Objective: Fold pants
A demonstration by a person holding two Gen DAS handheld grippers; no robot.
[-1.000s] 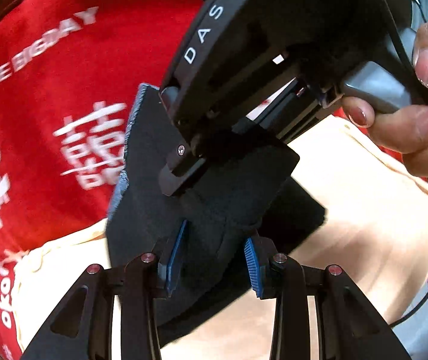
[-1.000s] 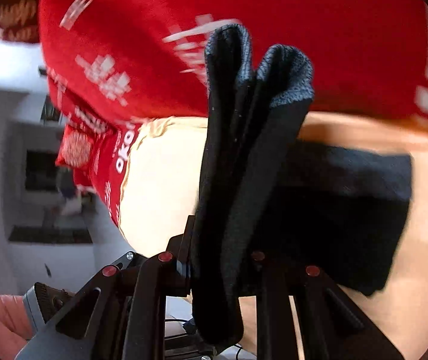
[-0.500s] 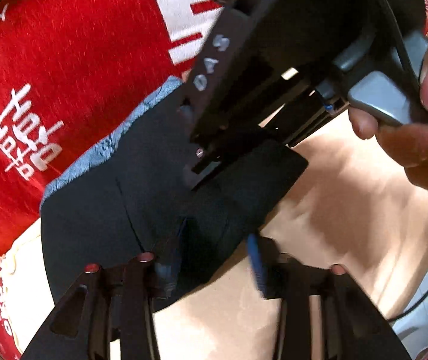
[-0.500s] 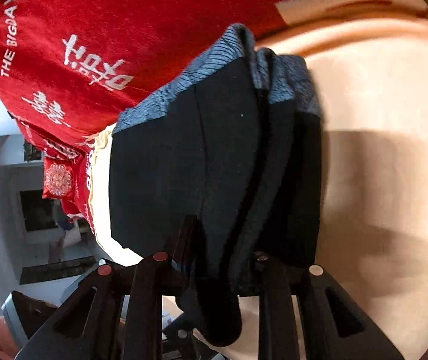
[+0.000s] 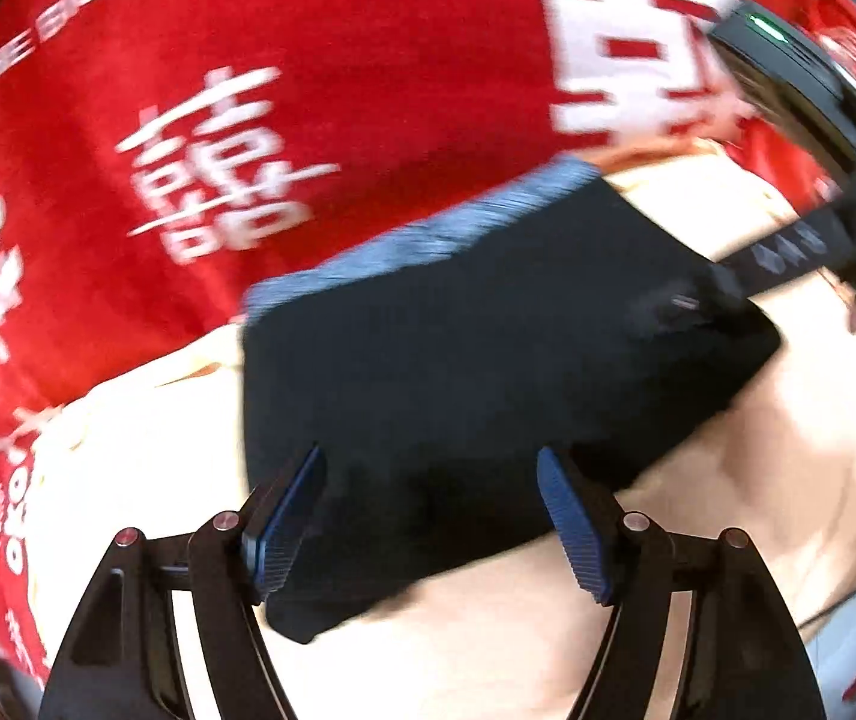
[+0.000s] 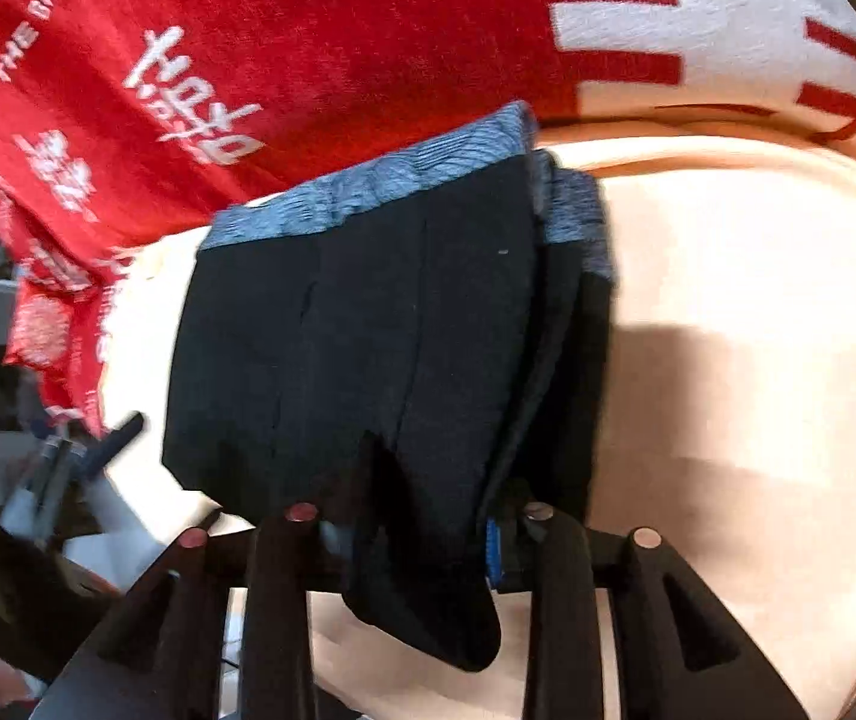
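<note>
Black pants (image 5: 488, 360), folded into a thick pad with a grey-blue waistband along the far edge, lie on a cream surface (image 5: 728, 570) straight ahead of the left gripper (image 5: 431, 516). Its blue pads (image 5: 287, 516) stand spread apart, just above the near edge of the fabric, pinching nothing. Beyond the pants a red cloth (image 5: 248, 90) with white lettering covers the far side; motion blur smears the print. At far right, the right gripper (image 5: 800, 240) is only partly in frame, its tip at the pants' right corner, a hand beside it cut off.

From the right wrist view, the right gripper (image 6: 422, 516) is pressed together on a bunched fold of the pants (image 6: 368, 330); fabric hides the left pad, and only a sliver of the right pad (image 6: 493, 552) shows. To its left, a blurred object near the edge is hard to identify.
</note>
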